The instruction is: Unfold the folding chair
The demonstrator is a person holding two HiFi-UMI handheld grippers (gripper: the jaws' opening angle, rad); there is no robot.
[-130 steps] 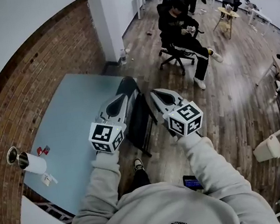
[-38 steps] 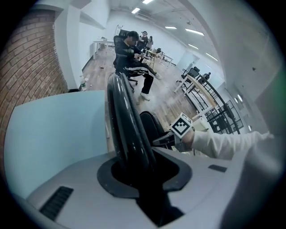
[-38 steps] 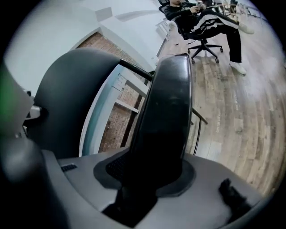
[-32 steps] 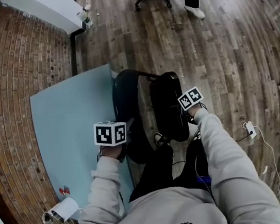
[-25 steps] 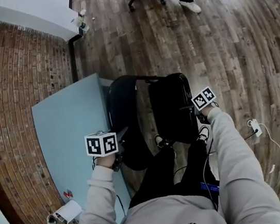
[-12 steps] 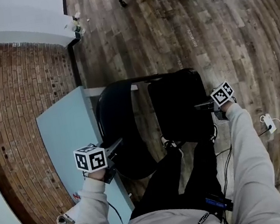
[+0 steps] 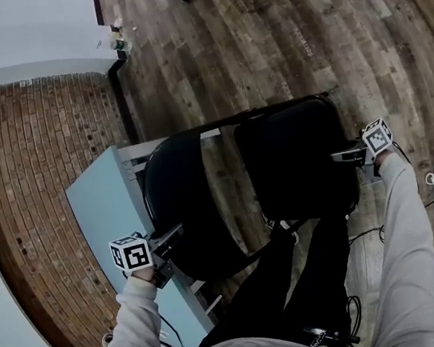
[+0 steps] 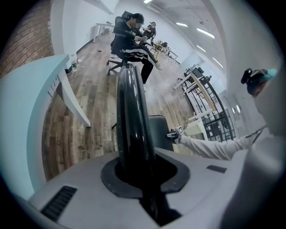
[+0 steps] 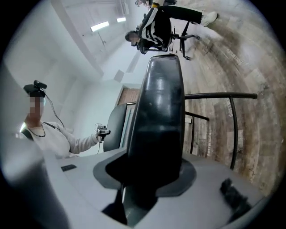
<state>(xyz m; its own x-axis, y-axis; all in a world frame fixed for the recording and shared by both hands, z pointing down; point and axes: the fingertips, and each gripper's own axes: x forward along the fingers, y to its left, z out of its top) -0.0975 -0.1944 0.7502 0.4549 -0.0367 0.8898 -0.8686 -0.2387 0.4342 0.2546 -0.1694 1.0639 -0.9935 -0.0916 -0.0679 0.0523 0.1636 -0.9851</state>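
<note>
The black folding chair (image 7: 265, 169) stands on the wooden floor (image 7: 261, 33) right in front of the person's legs, partly opened: its backrest (image 7: 181, 206) is near upright beside the light blue table (image 7: 102, 218) along the brick wall (image 7: 36, 155), and its seat (image 7: 296, 161) is swung out away from it. The left gripper (image 7: 166, 239) has the backrest's rim between its jaws and is closing tighter on it; the left gripper view shows the dark curved edge (image 8: 132, 116) running straight up out of the jaw throat. The right gripper (image 7: 345, 155) is clamped on the seat's far edge, the padded panel (image 9: 161, 103) filling its jaws. The step in hand looks like spreading the two apart. To do it well, the left should hold the backrest steady as an anchor while the right carries the seat along its hinge arc, not straight out, so the grip does not slide off the smooth edge.
</note>
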